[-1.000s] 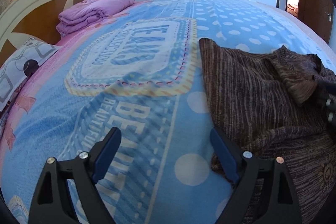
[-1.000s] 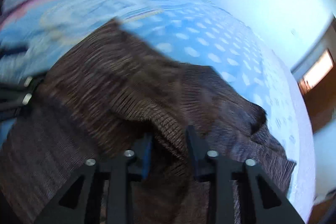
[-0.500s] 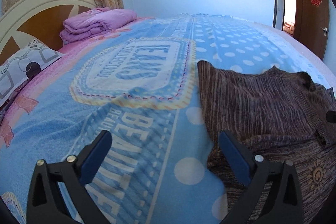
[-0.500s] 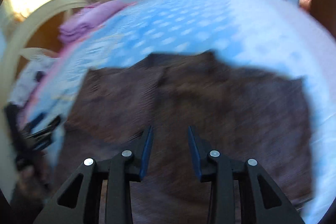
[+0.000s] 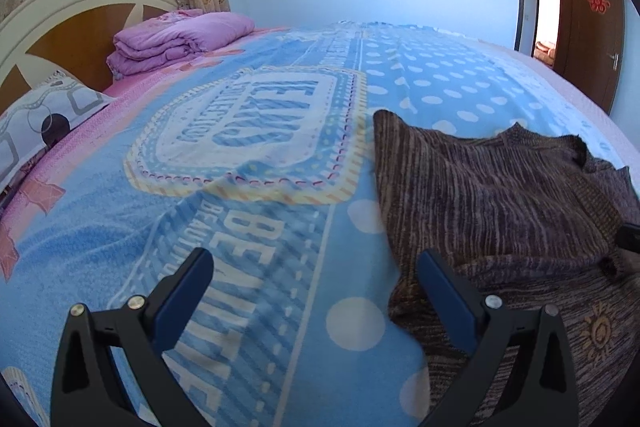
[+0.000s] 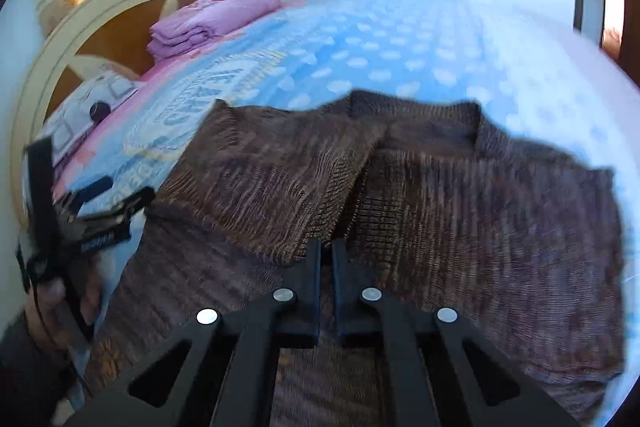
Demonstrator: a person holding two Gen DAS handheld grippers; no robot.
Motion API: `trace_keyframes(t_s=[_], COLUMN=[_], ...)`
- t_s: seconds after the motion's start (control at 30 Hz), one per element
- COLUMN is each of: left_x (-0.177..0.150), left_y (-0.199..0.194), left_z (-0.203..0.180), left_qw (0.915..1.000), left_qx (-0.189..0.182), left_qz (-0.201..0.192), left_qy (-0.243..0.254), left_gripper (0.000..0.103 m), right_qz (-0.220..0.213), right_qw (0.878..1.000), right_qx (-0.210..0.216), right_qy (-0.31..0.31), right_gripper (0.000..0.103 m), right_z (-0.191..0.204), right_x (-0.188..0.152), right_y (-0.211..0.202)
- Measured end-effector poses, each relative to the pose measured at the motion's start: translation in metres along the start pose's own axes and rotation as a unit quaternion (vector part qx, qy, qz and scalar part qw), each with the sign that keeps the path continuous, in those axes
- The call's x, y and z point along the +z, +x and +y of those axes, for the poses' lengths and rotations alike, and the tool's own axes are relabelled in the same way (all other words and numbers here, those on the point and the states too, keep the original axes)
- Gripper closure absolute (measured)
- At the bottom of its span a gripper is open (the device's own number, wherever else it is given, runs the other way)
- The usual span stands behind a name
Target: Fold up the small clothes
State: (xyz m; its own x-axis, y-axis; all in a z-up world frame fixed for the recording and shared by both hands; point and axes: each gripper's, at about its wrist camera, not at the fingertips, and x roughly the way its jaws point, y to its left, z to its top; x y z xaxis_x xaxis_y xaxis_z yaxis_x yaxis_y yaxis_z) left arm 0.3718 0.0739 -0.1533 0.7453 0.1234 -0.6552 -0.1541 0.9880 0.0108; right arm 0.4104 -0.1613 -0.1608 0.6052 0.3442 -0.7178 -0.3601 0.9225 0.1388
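Observation:
A brown striped knit sweater [image 6: 460, 203] lies on the blue bedspread [image 5: 256, 227], its left sleeve folded across the body. It also shows at the right of the left wrist view [image 5: 500, 195]. My left gripper [image 5: 316, 267] is open and empty, low over the bedspread just left of the sweater's edge. My right gripper [image 6: 326, 247] has its jaws nearly together above the middle of the sweater, at the folded sleeve's cuff; no cloth shows between them. The left gripper also shows at the left of the right wrist view [image 6: 108, 195].
A folded purple quilt [image 5: 180, 39] and a patterned pillow [image 5: 36, 123] lie by the headboard [image 5: 80, 11] at the far left. A brown door [image 5: 592, 27] stands at the far right. The bed's far edge runs along the right.
My right gripper let go of the sleeve, pulled back over the sweater and closed its jaws. The sleeve now lies folded on the body. My left gripper rose slightly and stayed open.

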Motion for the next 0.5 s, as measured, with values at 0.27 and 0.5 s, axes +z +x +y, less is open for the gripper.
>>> trace_keyframes(t_s=[0.27, 0.5], left_x=[0.0, -0.005], left_y=[0.016, 0.009], left_z=[-0.021, -0.028], left_qw=[0.9978, 0.9948], left_qx=[0.027, 0.067], left_qz=[0.038, 0.031], left_qy=[0.047, 0.07], left_gripper=[0.0, 0.0], right_qz=[0.016, -0.018], right_qw=[0.999, 0.998], right_qx=[-0.032, -0.054], right_qy=[-0.014, -0.02], right_gripper=[0.098, 0.07], right_z=[-0.014, -0.005], right_x=[-0.02, -0.002], right_y=[0.006, -0.016])
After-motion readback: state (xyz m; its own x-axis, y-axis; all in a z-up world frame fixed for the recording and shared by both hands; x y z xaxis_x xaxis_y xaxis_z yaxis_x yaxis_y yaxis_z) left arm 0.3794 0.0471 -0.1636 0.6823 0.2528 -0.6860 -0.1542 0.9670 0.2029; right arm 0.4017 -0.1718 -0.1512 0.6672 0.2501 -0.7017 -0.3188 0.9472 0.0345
